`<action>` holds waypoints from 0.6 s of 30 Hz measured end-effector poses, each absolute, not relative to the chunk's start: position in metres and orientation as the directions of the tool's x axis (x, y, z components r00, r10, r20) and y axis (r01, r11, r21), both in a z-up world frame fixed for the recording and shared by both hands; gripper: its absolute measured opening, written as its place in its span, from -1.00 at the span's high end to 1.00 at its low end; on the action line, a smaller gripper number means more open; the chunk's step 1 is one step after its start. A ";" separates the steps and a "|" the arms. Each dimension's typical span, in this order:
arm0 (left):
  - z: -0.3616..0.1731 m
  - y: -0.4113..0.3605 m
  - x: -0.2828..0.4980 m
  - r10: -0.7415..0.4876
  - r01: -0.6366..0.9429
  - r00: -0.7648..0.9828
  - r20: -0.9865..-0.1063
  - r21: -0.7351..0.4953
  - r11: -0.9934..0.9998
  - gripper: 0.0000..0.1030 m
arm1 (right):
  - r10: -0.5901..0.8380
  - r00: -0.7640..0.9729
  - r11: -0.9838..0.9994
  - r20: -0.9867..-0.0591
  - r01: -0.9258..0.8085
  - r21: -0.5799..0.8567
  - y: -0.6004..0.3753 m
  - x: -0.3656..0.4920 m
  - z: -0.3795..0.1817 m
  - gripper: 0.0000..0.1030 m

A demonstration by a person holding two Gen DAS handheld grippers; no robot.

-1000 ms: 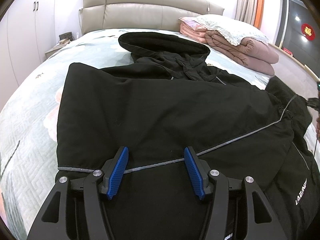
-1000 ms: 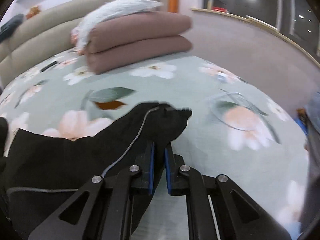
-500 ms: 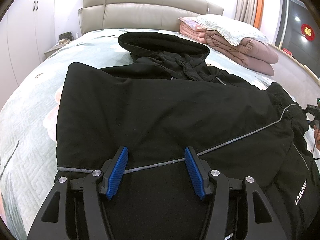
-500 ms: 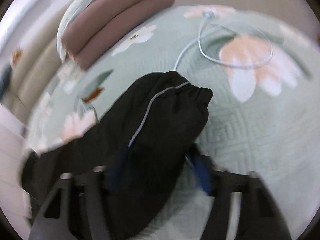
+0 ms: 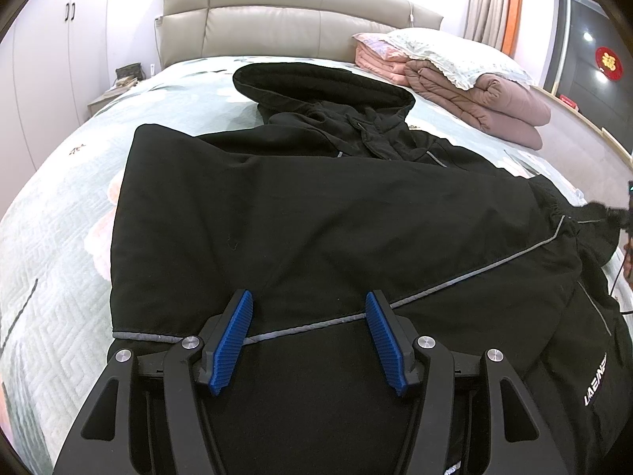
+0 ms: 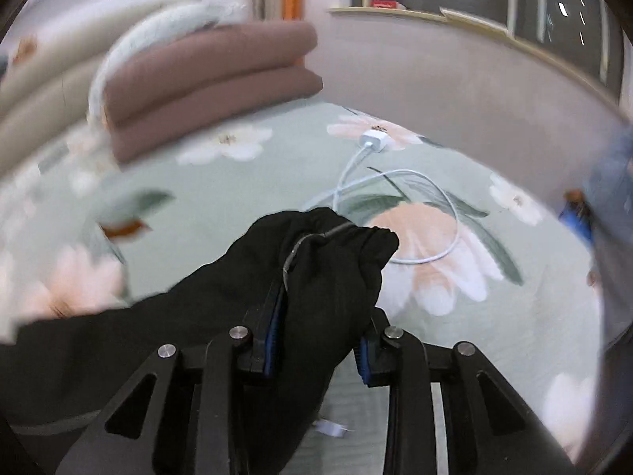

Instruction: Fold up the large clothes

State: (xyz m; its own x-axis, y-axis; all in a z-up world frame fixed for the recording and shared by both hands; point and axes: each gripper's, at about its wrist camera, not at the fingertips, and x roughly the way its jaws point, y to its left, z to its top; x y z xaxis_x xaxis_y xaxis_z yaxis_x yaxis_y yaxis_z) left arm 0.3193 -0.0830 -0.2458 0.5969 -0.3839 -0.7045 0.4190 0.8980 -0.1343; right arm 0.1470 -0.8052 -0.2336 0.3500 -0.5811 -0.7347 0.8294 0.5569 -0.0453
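A large black hooded jacket with grey piping lies spread on the bed, hood toward the headboard. My left gripper is open and empty, its blue pads just above the jacket's lower hem. In the right wrist view the jacket's sleeve cuff lies between the blue pads of my right gripper, whose jaws stand partly apart around the bunched cloth. The view is blurred by motion. The right gripper shows at the far right edge of the left wrist view, by the cuff.
The bed has a green floral quilt. Folded pink-brown blankets with a pillow are stacked at the back right. A white charger and cable lie on the quilt beyond the cuff. A low wall runs along the bed's right side.
My right gripper went from shut on the cuff to wide open over the sleeve, and now its jaws are closing around the cuff. The left gripper has not moved.
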 end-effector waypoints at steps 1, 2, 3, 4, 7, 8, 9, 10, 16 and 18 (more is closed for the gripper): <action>-0.246 -0.083 0.319 -0.384 0.419 0.597 -0.705 -0.134 0.898 -0.19 | -0.575 0.315 0.561 -0.755 0.824 -0.084 -0.805 0.154 -0.245 0.33; -0.246 -0.083 0.319 -0.384 0.419 0.597 -0.705 -0.135 0.898 -0.19 | -0.572 0.265 0.561 -0.776 0.817 -0.134 -0.805 0.160 -0.261 0.33; -0.246 -0.083 0.319 -0.384 0.419 0.597 -0.705 -0.134 0.898 -0.19 | -0.562 0.240 0.563 -0.791 0.812 -0.154 -0.805 0.162 -0.270 0.33; -0.246 -0.083 0.319 -0.383 0.419 0.597 -0.705 -0.133 0.898 -0.19 | -0.554 0.229 0.565 -0.800 0.809 -0.161 -0.804 0.161 -0.275 0.34; -0.246 -0.083 0.319 -0.384 0.419 0.597 -0.705 -0.134 0.898 -0.19 | -0.577 0.243 0.571 -0.780 0.803 -0.172 -0.791 0.162 -0.262 0.38; -0.246 -0.083 0.320 -0.384 0.419 0.596 -0.705 -0.134 0.898 -0.19 | -0.587 0.280 0.589 -0.760 0.792 -0.163 -0.782 0.160 -0.248 0.39; -0.246 -0.083 0.320 -0.383 0.419 0.596 -0.706 -0.134 0.898 -0.19 | -0.603 0.322 0.611 -0.730 0.775 -0.162 -0.767 0.159 -0.232 0.43; -0.246 -0.083 0.320 -0.382 0.419 0.597 -0.706 -0.132 0.899 -0.19 | -0.599 0.366 0.641 -0.712 0.753 -0.152 -0.751 0.160 -0.217 0.43; -0.243 -0.088 0.319 -0.346 0.412 0.595 -0.726 -0.094 0.906 -0.20 | -0.437 0.616 0.809 -0.656 0.587 0.012 -0.645 0.174 -0.139 0.44; -0.235 -0.091 0.315 -0.312 0.414 0.588 -0.746 -0.054 0.909 -0.20 | -0.384 0.672 0.848 -0.633 0.527 0.045 -0.605 0.182 -0.116 0.45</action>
State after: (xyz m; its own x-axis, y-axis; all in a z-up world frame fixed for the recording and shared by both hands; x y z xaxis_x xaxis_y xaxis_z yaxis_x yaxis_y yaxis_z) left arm 0.3153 -0.0910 -0.2353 0.5882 -0.3123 -0.7460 0.4135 0.9089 -0.0544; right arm 0.1818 -0.6046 -0.1164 0.6719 -0.3841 -0.6332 0.5273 0.8485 0.0448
